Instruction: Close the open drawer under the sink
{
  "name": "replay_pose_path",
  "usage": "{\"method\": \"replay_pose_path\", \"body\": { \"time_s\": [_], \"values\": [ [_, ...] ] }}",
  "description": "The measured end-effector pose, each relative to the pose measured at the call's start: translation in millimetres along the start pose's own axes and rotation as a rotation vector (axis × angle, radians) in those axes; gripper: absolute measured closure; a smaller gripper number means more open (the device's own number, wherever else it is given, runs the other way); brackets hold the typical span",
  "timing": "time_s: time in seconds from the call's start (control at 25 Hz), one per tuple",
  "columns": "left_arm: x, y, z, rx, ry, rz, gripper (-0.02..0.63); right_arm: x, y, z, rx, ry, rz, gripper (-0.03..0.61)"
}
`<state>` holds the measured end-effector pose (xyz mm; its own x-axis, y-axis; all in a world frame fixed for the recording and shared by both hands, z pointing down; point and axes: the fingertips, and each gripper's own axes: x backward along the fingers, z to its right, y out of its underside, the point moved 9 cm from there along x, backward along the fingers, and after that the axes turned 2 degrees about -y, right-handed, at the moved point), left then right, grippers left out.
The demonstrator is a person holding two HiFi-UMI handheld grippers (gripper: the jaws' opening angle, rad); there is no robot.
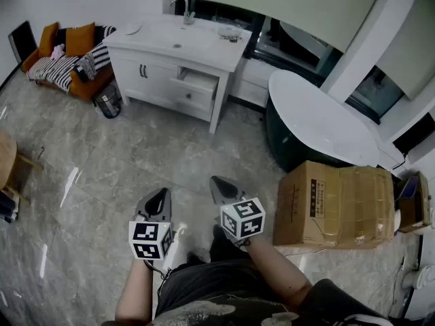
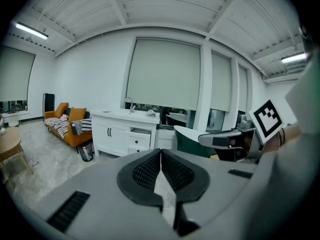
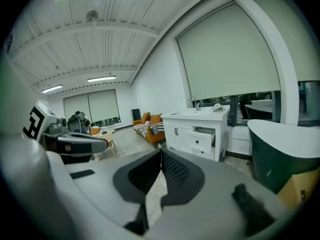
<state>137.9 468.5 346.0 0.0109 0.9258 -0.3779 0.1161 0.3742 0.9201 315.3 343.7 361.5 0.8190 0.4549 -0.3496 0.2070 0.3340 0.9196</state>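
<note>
Marble floor (image 1: 136, 161); white sink cabinet (image 1: 153, 70), upper drawer (image 1: 196, 82) ajar. Left gripper (image 1: 164, 192), right gripper (image 1: 215, 180) well short of it, jaws closed, empty.

I can read no words or numbers anywhere. The cardboard box (image 1: 353, 202) at the lower right of the head view carries a dark printed label (image 1: 317, 197) on its side, but its print is too small for me to make out.
</note>
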Motion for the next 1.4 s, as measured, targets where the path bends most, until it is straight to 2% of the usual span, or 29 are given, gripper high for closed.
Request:
{"method": "replay_pose_path", "body": {
  "time_s": [0.44, 0.64, 0.72, 0.88, 1.16, 1.4],
  "values": [
    [4, -5, -2, 0.005, 0.003, 0.026, 0.595, -3, -2, -3, 0.01, -0.021, -0.009, 0.554],
    [14, -2, -8, 0.006, -0.016, 0.032, 0.595, -3, 0, -11, -0.012, -0.063, 0.044, 0.552],
    [20, 0, -13, 0.007, -0.026, 0.034, 0.595, -1, 1, -11, -0.016, -0.054, 0.064, 0.552],
    [27, 7, -23, 0.031, -0.061, 0.03, 0.595, -4, 10, -6, -0.025, -0.058, 0.029, 0.551],
    [17, 7, -45, 0.035, -0.097, 0.014, 0.595, -43, 11, 10, -0.064, -0.067, -0.004, 0.551],
    [-19, -4, -71, 0.061, -0.124, -0.004, 0.595, -93, 0, 29, -0.087, -0.084, -0.015, 0.551]
  ]
}}
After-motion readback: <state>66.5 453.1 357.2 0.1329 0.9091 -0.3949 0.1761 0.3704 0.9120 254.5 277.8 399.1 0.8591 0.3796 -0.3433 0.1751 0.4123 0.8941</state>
